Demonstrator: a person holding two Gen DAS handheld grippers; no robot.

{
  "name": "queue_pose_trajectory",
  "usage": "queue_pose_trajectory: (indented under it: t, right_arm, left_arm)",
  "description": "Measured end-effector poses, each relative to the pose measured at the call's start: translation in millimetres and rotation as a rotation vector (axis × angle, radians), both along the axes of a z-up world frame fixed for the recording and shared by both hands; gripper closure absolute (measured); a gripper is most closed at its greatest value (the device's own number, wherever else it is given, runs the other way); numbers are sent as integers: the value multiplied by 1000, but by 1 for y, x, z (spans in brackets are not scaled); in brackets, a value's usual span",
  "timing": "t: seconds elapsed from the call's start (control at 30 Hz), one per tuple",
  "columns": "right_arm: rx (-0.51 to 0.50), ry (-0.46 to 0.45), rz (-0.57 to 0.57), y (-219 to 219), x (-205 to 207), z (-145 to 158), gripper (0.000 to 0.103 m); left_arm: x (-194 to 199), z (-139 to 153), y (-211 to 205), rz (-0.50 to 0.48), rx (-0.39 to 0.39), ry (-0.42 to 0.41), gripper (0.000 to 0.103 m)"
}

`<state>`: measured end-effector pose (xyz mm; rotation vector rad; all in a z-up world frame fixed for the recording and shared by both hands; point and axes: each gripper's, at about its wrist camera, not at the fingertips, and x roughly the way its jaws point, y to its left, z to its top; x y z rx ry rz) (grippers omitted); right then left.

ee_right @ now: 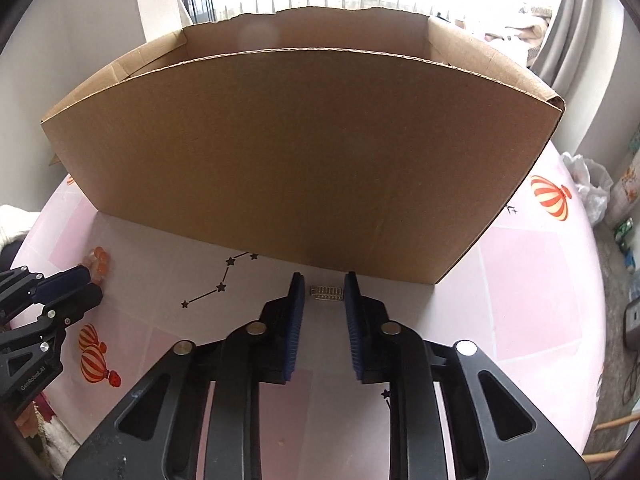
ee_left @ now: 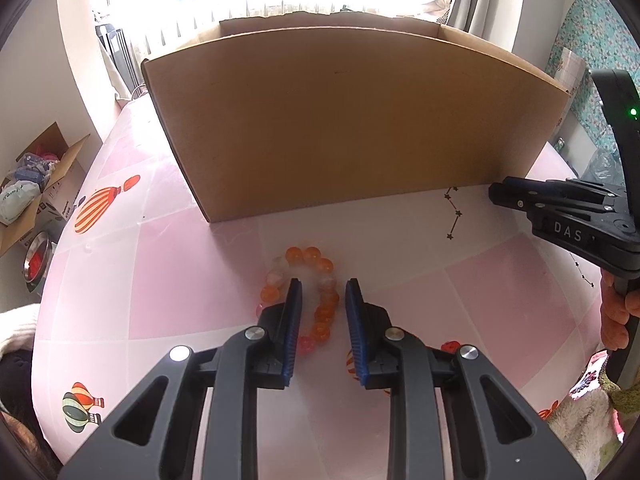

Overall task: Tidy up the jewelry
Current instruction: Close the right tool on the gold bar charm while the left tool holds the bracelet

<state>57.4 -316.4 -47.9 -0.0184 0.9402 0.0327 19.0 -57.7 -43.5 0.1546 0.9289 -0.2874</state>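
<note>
Orange bead bracelet (ee_left: 316, 300) partly btwn narrowed left fingers (ee_left: 294, 312), grip unclear; right fingers (ee_right: 296, 304) flank clasp (ee_right: 327, 293), apparently untouched.

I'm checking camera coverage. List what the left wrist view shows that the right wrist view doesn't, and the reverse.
Left wrist only: the whole orange beaded bracelet, straddled by the left claw, plus a floor box of clutter.
Right wrist only: a small silver jewelry piece between the right claw fingers.
Both: the cardboard box and pink balloon-print tablecloth.
</note>
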Motion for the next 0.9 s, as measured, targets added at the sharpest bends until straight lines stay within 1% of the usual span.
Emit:
queue_pose_trajectory:
  t: [0.03, 0.27, 0.3, 0.33, 0.57, 0.67, 0.7, 0.73, 0.8, 0.9]
  right_arm:
    - [3, 1, 2, -1, 1, 0, 90]
    - [35, 1, -1, -13, 8, 0, 91]
    - [41, 2, -3, -15, 10, 0, 100]
    - [49, 10, -5, -14, 4, -1, 103]
    - [97, 38, -22, -25, 4, -2, 103]
    - [106, 63, -20, -30, 10, -1, 97]
    - [110, 63, -21, -32, 13, 0, 91]
    - [112, 60, -21, -32, 15, 1, 87]
    - [99, 50, -20, -30, 21, 3, 86]
    - [94, 37, -20, -30, 35, 4, 81]
  left_arm:
    - [0, 0, 0, 1, 0, -1, 81]
    - [-1, 1, -1, 1, -3, -1, 81]
    - [-1, 1, -1, 1, -3, -1, 81]
    - [-1, 1, -1, 1, -2, -3, 81]
    - [-2, 1, -1, 2, 0, -5, 81]
    - [-3, 1, -1, 1, 1, -6, 81]
    - [-3, 0, -1, 1, -1, -7, 81]
    - [-3, 0, -1, 0, -3, -9, 81]
    - [-3, -1, -1, -3, -5, -10, 81]
    - [-3, -1, 1, -4, -18, -7, 81]
